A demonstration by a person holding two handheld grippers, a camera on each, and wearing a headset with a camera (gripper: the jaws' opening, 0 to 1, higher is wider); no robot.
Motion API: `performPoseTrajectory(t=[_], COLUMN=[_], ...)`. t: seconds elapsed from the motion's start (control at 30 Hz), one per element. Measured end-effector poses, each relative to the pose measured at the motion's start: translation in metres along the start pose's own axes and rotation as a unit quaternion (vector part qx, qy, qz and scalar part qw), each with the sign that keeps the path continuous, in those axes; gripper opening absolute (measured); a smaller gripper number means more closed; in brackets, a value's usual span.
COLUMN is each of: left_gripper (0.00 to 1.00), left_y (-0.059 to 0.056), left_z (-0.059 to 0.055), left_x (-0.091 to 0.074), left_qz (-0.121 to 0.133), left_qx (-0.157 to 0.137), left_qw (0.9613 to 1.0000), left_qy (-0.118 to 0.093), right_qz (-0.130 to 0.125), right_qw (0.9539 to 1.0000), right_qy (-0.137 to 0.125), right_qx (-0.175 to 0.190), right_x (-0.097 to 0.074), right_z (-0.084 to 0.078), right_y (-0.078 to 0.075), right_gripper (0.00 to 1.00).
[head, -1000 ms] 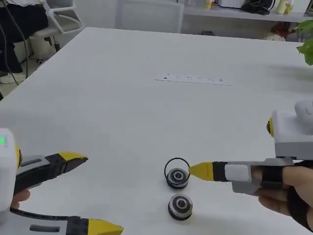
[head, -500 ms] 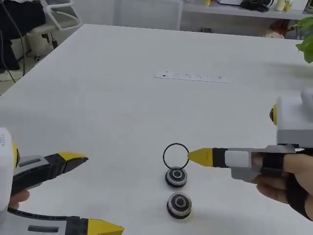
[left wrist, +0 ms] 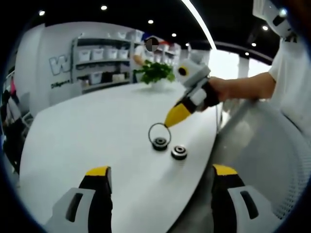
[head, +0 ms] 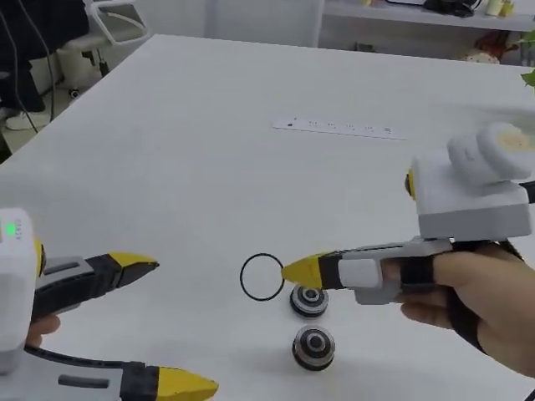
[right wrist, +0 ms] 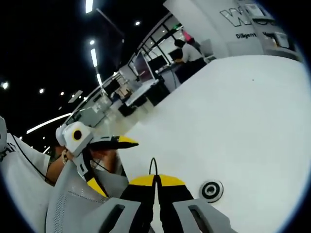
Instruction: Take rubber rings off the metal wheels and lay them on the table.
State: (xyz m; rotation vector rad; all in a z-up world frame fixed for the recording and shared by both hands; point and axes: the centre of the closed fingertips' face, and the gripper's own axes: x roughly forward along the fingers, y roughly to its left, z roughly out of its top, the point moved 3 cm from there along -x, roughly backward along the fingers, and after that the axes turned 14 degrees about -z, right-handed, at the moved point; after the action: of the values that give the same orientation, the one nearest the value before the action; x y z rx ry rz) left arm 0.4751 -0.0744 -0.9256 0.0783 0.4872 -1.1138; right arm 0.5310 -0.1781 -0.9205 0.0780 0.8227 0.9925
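My right gripper (head: 288, 271) is shut on a thin black rubber ring (head: 242, 277), which hangs above the table just left of the two metal wheels. The farther wheel (head: 309, 301) sits under the gripper's jaws; the nearer wheel (head: 314, 347) has a black band around it. In the left gripper view the ring (left wrist: 149, 131) stands above the wheels (left wrist: 160, 143), held by the right gripper (left wrist: 173, 118). The right gripper view shows the ring (right wrist: 152, 167) edge-on between shut jaws, with one wheel (right wrist: 212, 190) below. My left gripper (head: 167, 327) is open and holds nothing, well left of the wheels.
A flat white power strip (head: 338, 128) lies further back on the white table (head: 192, 150). An office chair (head: 125, 21) stands beyond the far left corner. A potted plant (left wrist: 155, 73) stands at the table's far end in the left gripper view.
The right gripper pulled the ring up off the farther wheel and carried it to the left. The left gripper stayed where it was, still open.
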Motion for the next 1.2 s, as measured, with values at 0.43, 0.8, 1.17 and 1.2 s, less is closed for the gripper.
performPoseTrajectory(t=[0.43,0.8,1.17,1.2], left_gripper=[0.84,0.84,0.84,0.84], left_y=[0.000,0.001,0.001,0.001], left_z=[-0.001,-0.005,-0.006,-0.006], left_x=[0.000,0.001,0.001,0.001], left_qz=[-0.001,-0.003,-0.001,-0.001], left_qx=[0.000,-0.004,-0.005,-0.005], left_qw=[1.0000,0.9999,0.9999,0.9999], left_qy=[0.004,0.010,0.012,0.013], right_qz=[-0.007,-0.028,-0.067,-0.066], right_qw=[0.9980,0.9970,0.9953,0.9955], right_qy=[0.062,0.072,0.064,0.062], right_qx=[-0.012,0.002,-0.030,-0.028], right_x=[0.035,0.041,0.045,0.045], right_z=[-0.033,-0.051,-0.053,-0.052], right_y=[-0.001,-0.010,-0.018,-0.018], right_gripper=[0.00,0.00,0.00,0.00])
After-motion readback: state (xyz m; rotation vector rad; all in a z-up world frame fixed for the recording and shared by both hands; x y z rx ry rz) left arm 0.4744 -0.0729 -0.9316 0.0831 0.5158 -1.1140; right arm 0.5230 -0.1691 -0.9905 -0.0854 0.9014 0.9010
